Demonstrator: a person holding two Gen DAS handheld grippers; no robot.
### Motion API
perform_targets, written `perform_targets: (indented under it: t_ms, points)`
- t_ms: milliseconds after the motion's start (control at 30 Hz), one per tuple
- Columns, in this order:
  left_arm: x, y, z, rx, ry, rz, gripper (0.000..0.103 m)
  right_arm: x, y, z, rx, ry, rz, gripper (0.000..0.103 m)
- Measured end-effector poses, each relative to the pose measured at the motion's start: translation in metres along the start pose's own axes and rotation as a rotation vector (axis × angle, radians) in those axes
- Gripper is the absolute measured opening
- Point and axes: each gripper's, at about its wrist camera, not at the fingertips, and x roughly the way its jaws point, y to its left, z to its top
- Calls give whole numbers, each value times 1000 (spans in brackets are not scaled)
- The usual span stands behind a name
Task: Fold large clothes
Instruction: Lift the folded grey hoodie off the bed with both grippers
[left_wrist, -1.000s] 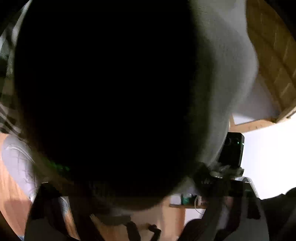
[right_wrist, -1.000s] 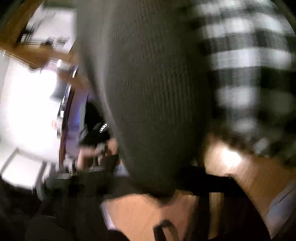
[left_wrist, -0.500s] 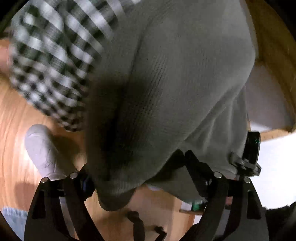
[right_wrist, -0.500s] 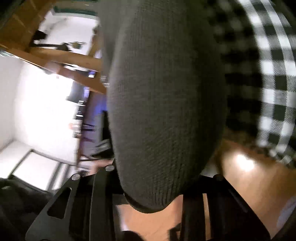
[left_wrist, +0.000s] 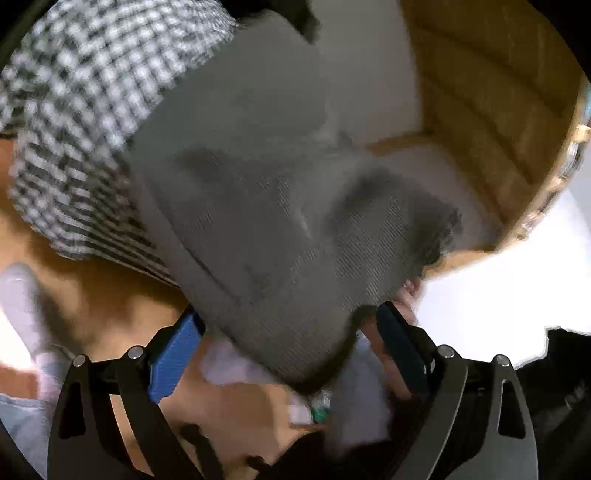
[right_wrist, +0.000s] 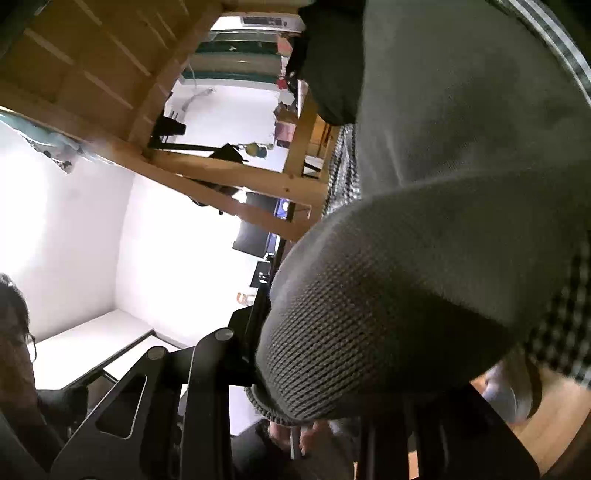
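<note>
The left gripper (left_wrist: 288, 343) has its fingers (left_wrist: 173, 352) wide and opening more. A fold of the gray sweater (left_wrist: 266, 206) hangs between them, but the blue pads do not press on it. The right gripper (right_wrist: 314, 387) has its fingers narrow, pinching a thick roll of the same sweater close to the camera. The sweater is up in the air, filling both views. A checked cloth (left_wrist: 74, 122) lies behind it on the far left. The wood floor (left_wrist: 92, 295) shows below.
</note>
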Motion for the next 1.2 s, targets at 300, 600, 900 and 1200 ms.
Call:
perform_targets:
  t_ms: [300,600,900,1200]
  points:
    - [37,32,-87,-405,-290,-361,97,14,11,27,13,-10,10,27]
    - [46,74,-76,-679,-459,-763,97,-1,5,20,18,1,27,27]
    - [81,36,-49,-674,-313,-534,19,-26,11,15,10,-1,18,27]
    - [39,-49,11,-404,-331,-574,16,-60,44,25,-45,-20,56,27]
